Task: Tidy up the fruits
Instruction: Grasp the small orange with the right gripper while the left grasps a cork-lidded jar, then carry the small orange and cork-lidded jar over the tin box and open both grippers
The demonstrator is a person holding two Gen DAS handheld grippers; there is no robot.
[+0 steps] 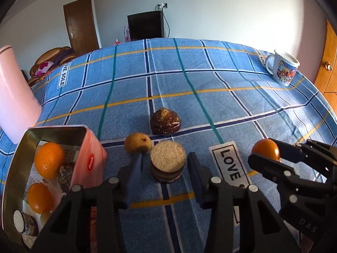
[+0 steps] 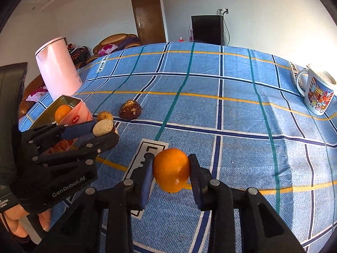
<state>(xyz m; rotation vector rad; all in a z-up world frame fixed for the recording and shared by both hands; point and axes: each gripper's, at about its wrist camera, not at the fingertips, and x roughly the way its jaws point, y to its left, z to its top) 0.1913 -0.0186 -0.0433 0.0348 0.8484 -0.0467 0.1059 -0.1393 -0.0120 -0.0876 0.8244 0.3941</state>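
My right gripper (image 2: pixel 171 169) is shut on an orange (image 2: pixel 171 169) and holds it just above the blue checked cloth; it also shows in the left wrist view (image 1: pixel 265 149). My left gripper (image 1: pixel 166 166) is open around a round brown item with a beige top (image 1: pixel 168 160), without touching it. A small yellowish pear (image 1: pixel 137 143) lies just left of it, and a dark brown glossy item (image 1: pixel 165 122) lies behind. A pink tin (image 1: pixel 90 158) at the left holds an orange (image 1: pixel 49 160), a second orange (image 1: pixel 39 198) and other items.
A pink kettle (image 2: pixel 58 67) stands at the far left behind the tin. A printed mug (image 2: pixel 319 92) stands near the cloth's right edge. A white "LOVE" label (image 1: pixel 229 164) is printed on the cloth between the grippers.
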